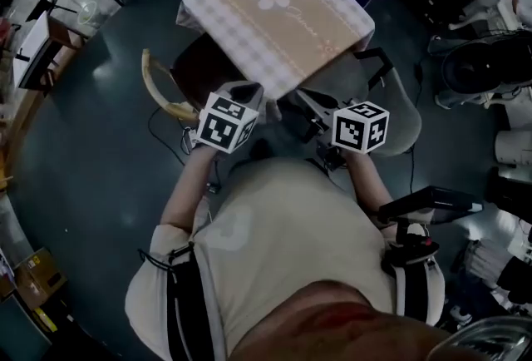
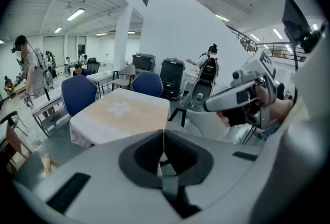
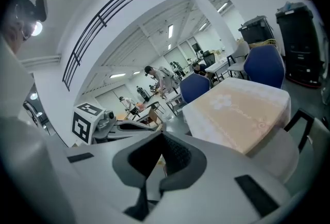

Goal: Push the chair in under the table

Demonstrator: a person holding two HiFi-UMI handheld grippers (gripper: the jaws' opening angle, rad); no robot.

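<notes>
Both of our grippers hang before the near corner of the square table (image 1: 249, 47), draped in a beige, check-edged cloth with a white flower. The left gripper (image 2: 164, 134) has its fingers pressed together on nothing, and so does the right gripper (image 3: 162, 138). Neither touches chair or table.

The grey shell chair with black armrests (image 1: 401, 122) stands just beyond and to the right of the right fingertips, with its seat towards the cloth's hanging edge and its curved back outside the table. To the left of the left fingertips a dark-seated chair with a pale bent-wood back (image 1: 158, 89) is drawn up to the table in the same way. We cannot tell how far either seat goes under the top. The scene would suit a chair awaiting its shove as well as one already home.

In our judgement the risks lie in the contact. Closed fingers meet a smooth, rounded shell on a narrow point and could skid off it. An off-centre push could slew the chair rather than send it straight. An armrest could also snag the cloth — and drag it askew.
</notes>
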